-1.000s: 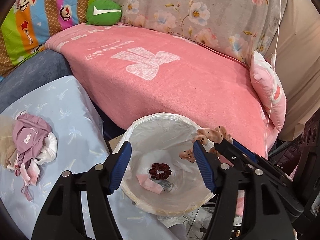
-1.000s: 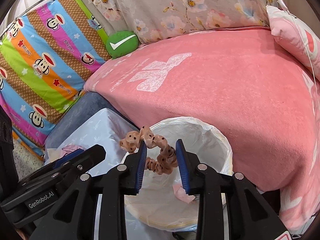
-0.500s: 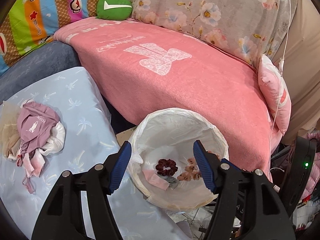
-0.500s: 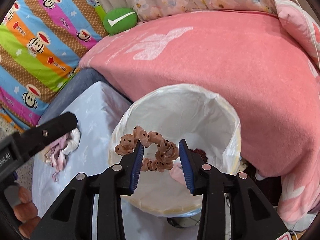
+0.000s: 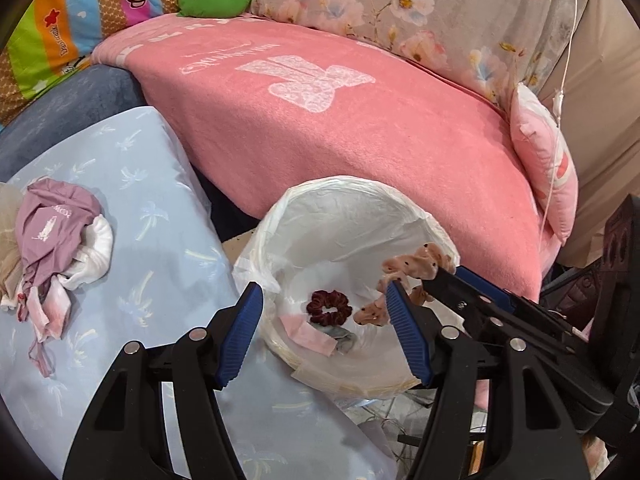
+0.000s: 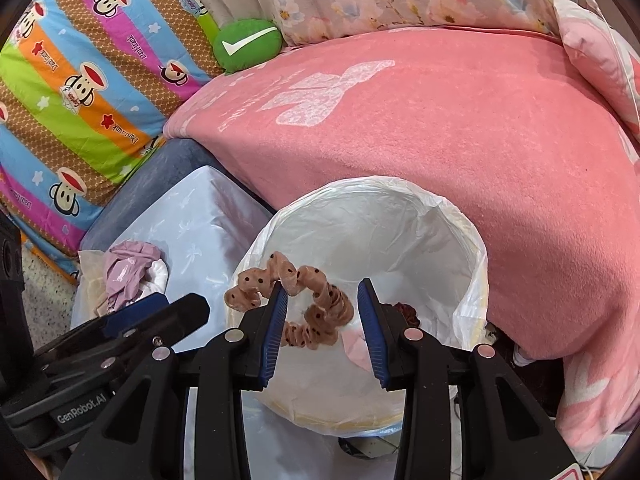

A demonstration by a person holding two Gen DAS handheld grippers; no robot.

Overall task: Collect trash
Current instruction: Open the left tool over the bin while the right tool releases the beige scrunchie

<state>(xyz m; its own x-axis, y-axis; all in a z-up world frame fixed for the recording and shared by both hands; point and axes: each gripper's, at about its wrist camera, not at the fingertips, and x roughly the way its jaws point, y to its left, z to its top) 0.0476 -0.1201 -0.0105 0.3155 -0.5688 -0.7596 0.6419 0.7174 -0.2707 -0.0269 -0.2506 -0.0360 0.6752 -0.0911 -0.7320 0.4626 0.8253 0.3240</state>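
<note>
Dangling apparently lengthwise, scrunchie hooks right gripper above bin.

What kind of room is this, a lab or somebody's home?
Most likely a lived-in home, a bedroom or sitting room: a pink blanket over soft furniture, a cartoon-monkey quilt, and a lined trash bin beside crumpled clothes.

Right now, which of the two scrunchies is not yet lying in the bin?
The pink dotted scrunchie: it hangs on the right gripper above the bin, jaws just opening. The dark red scrunchie lies on the bin's bottom.
</note>
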